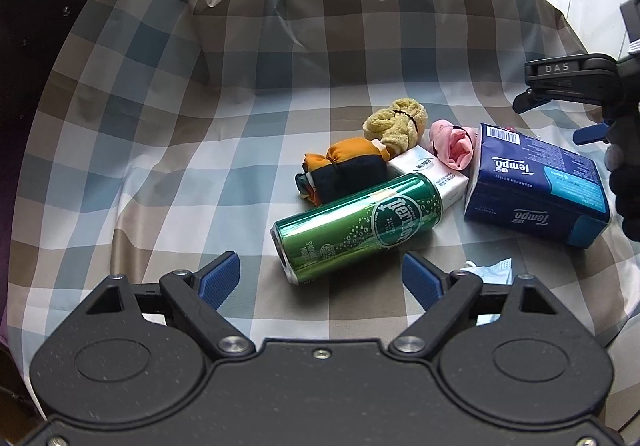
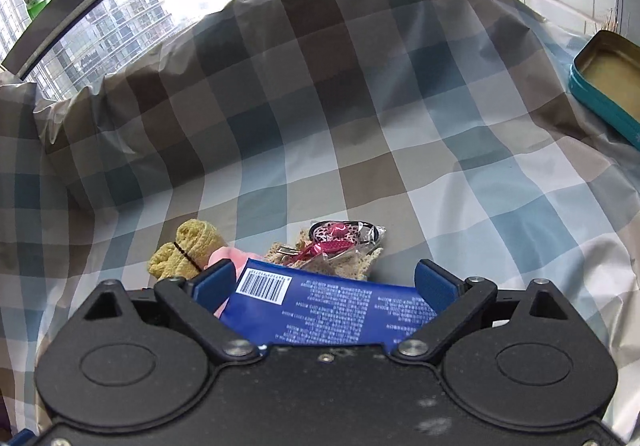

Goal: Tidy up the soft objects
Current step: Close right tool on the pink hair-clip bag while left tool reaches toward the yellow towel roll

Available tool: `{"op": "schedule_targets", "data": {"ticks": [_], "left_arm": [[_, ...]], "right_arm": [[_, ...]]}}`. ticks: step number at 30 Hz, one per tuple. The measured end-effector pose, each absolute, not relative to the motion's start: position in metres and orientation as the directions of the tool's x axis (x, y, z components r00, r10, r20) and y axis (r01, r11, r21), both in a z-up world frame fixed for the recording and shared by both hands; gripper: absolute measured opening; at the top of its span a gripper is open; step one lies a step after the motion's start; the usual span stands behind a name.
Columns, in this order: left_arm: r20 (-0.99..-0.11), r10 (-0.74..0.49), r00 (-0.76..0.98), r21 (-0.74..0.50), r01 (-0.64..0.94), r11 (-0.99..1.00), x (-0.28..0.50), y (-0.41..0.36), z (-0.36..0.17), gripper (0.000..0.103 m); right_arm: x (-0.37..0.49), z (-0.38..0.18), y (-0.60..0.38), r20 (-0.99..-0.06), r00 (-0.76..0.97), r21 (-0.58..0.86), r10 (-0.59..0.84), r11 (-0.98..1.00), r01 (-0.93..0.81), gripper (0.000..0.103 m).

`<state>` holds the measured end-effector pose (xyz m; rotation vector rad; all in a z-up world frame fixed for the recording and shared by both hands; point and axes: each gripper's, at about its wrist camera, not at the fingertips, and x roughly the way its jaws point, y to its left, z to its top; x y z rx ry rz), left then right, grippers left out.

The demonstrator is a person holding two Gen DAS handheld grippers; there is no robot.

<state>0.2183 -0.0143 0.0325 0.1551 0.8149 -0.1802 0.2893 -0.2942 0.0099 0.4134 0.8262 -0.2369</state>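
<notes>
left wrist: three cloth rolls [image 1: 394, 121], one can [image 1: 356, 224]

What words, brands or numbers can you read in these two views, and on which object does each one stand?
"perrier": green can, lying on its side.
"Tempo": blue tissue pack, printed twice, upside down.
"DAS": right gripper, on its body.
Small white tissue packet: print too small to read.
Barcode digits and fine print on the blue pack's top: too small to read.

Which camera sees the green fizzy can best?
The left wrist view: the green can lies on its side, whole, ahead of the open left gripper. The right wrist view doesn't show it at all.
</notes>
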Motion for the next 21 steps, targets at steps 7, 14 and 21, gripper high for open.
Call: {"op": "schedule_targets", "data": {"ticks": [7,14,21], "left_arm": [[-0.737,-0.095,0.670,0.074,0.219,0.973,0.239,-0.019,0.033,0.085],[-0.755,-0.101,0.648,0.047,0.207,0.977,0.274,-0.025,0.034,0.085],[-0.758,-0.102,0.644,0.040,0.202,0.979,0.309,-0.041,0.042,0.085]], "right_arm": [[0.369,-0.035,-0.303,-0.849,0.527,0.200,-0.041,0.898,0.392,0.092],[0.390,-0.057,-0.304,-0.881,0.469,0.153,-0.066,0.897,0.414,0.087],[0.385,-0.062,-0.297,-0.862,0.487,0.091,-0.137,0.905,0.416,0.074]]}}
